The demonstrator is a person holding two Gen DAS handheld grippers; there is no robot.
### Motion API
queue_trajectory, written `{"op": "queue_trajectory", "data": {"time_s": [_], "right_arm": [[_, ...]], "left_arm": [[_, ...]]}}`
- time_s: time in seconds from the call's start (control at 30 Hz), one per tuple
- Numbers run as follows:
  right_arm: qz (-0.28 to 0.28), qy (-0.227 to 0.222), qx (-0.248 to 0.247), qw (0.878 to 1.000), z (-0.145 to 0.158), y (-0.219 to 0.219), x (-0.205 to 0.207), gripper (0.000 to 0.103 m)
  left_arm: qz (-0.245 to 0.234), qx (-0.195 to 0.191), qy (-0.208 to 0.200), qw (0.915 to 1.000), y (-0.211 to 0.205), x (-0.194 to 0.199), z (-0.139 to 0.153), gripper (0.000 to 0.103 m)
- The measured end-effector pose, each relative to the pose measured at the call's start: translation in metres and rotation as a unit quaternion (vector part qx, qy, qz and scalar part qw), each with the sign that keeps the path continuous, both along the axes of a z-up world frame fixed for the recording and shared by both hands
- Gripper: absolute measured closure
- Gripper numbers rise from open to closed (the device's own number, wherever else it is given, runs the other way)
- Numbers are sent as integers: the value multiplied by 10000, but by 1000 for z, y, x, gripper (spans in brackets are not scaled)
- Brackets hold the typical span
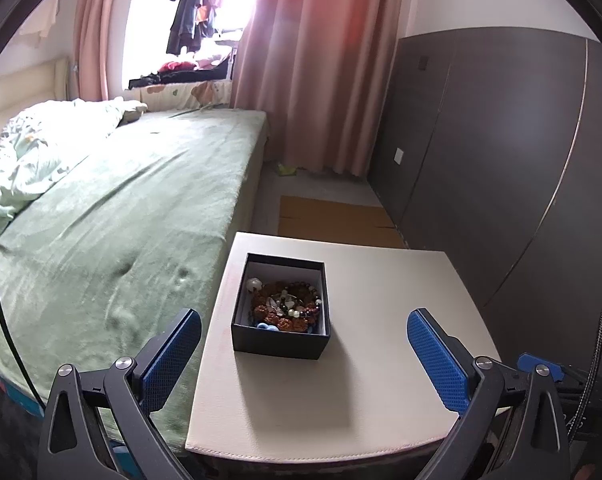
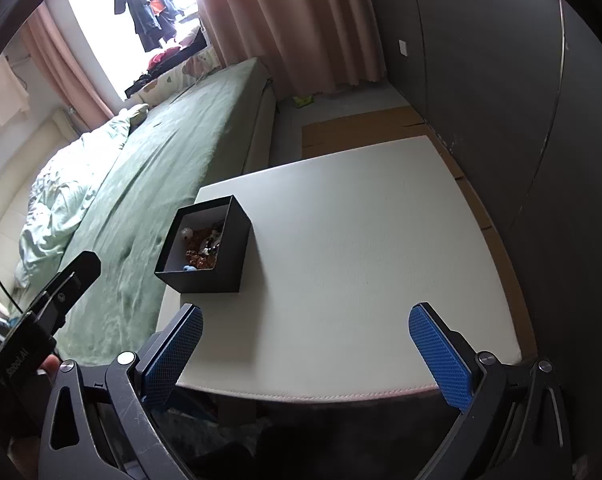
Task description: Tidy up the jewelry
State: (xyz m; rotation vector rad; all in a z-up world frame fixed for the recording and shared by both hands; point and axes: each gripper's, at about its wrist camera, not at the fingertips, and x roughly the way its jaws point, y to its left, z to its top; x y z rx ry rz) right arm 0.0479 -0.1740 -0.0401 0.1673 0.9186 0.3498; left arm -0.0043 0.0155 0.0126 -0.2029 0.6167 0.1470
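A black open box (image 1: 279,342) with a white lining stands on the left part of a cream table top (image 1: 381,380). Inside it lie beaded bracelets (image 1: 287,306), brown, white and dark, with a blue piece at the front. My left gripper (image 1: 303,344) is open, its blue pads (image 1: 171,360) spread wide in front of the box, nothing between them. In the right wrist view the same box (image 2: 213,264) sits at the table's (image 2: 361,240) left edge. My right gripper (image 2: 305,340) is open and empty over the table's near edge, to the right of the box.
A bed with a green cover (image 1: 113,208) runs along the table's left side. A dark wardrobe (image 1: 501,152) stands to the right, cardboard sheets (image 1: 333,220) on the floor beyond the table. Pink curtains (image 1: 317,60) hang at the back. The left gripper's body (image 2: 53,304) shows in the right wrist view.
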Motion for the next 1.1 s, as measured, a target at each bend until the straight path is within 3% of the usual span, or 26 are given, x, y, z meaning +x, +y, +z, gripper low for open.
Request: {"op": "queue_trajectory", "data": {"time_s": [1.1], "right_arm": [[-121,-91,-65,9999,3,-2,-3,0]], "left_arm": [[111,33,-5,9999,4,-2,0,0]]}}
